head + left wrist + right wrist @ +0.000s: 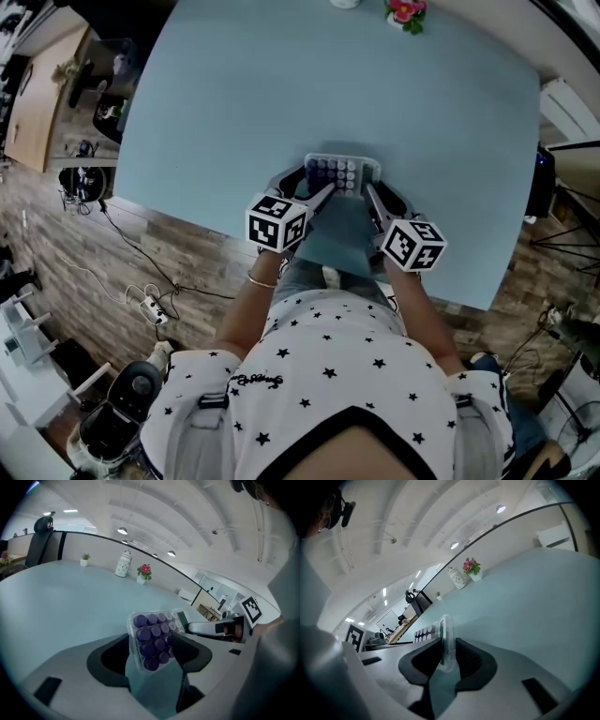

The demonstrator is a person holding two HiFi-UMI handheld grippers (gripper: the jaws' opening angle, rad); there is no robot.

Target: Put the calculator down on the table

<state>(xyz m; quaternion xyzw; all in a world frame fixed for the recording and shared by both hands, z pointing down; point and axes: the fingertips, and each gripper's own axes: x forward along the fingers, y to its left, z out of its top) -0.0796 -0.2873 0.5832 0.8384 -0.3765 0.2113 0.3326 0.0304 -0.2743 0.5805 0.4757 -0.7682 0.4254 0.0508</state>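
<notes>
Holding the calculator [339, 174] with both tools, I have it over the near part of the pale blue worktop [262, 103]. Whether it touches the surface I cannot tell. My left tool [150, 651] pinches its left side, with the purple keys facing up and tilted. My right tool [449, 656] is clamped on its right edge, which shows end-on between the pads. A small flower pot [406, 13] stands at the far edge.

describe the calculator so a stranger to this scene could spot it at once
Find the big pale blue table and its near edge, by the person. There the left gripper and right gripper hold a small calculator between them. Only it has rows of round purple keys.
</notes>
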